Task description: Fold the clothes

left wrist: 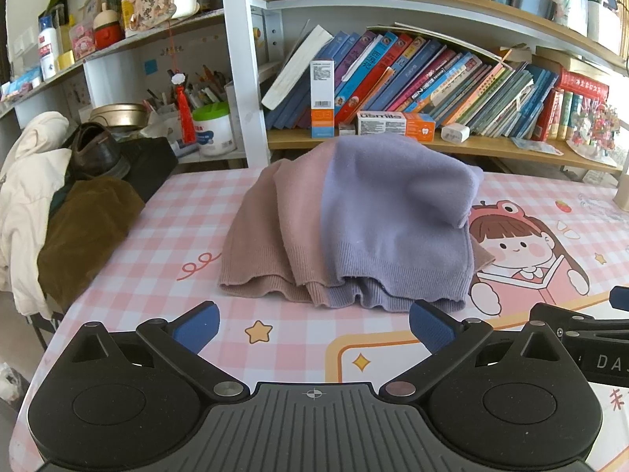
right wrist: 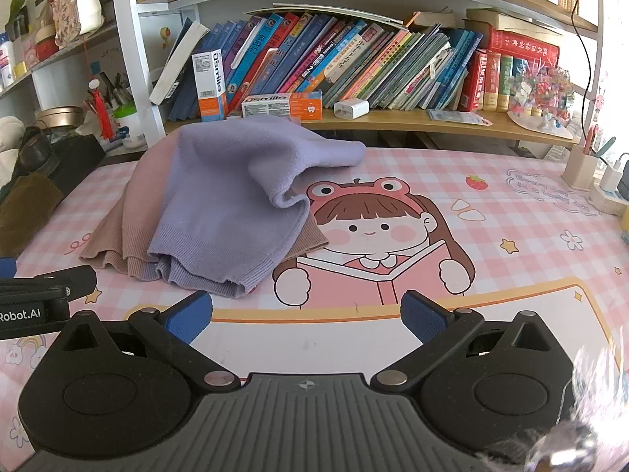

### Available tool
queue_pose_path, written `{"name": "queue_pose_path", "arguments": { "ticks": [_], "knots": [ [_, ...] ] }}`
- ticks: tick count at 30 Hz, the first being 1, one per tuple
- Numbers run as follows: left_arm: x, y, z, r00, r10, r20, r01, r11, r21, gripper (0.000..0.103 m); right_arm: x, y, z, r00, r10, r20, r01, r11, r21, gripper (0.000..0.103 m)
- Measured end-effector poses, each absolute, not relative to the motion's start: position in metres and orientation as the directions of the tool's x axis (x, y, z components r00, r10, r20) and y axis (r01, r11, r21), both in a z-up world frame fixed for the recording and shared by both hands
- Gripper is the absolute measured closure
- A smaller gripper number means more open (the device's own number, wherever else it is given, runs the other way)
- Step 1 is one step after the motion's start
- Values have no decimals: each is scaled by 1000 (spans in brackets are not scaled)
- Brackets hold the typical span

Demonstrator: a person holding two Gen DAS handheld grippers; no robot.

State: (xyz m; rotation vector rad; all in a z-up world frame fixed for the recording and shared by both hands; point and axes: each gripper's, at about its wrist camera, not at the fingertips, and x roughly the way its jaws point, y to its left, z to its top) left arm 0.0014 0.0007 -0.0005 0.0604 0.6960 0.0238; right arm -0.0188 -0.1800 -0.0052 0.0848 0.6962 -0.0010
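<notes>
Both the left gripper (left wrist: pixel 314 324) and right gripper (right wrist: pixel 306 316) hover with fingers spread and empty just before the heaped sweater (left wrist: pixel 354 220) on the mat (left wrist: pixel 157 236).

Sweater (left wrist: pixel 354 216) lilac and dusty pink; table mat (left wrist: pixel 177 228) pink-white check; gripper pads (right wrist: pixel 188 316) blue

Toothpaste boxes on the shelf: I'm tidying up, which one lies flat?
The white and orange box behind the sweater lies flat; the other box stands upright against the books.
</notes>
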Motion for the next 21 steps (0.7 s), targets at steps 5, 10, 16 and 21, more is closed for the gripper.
{"name": "queue_pose_path", "arguments": {
  "ticks": [5, 10, 16, 21],
  "knots": [
    [1, 0, -1, 767, 43, -640, -2, 998, 65, 0, -19, -180, -5, 768, 27, -640, 30, 996, 78, 0],
    [0, -1, 0, 768, 45, -639, -4, 998, 66, 0, -20, -181, -5, 768, 27, -640, 31, 996, 79, 0],
    [-1, -1, 0, 768, 46, -638, -4, 998, 67, 0, -21, -181, -5, 768, 28, -640, 31, 996, 81, 0],
    [-3, -1, 0, 768, 47, -639, -3, 998, 69, 0, -22, -181, -5, 768, 30, -640, 30, 996, 83, 0]
  ]
}}
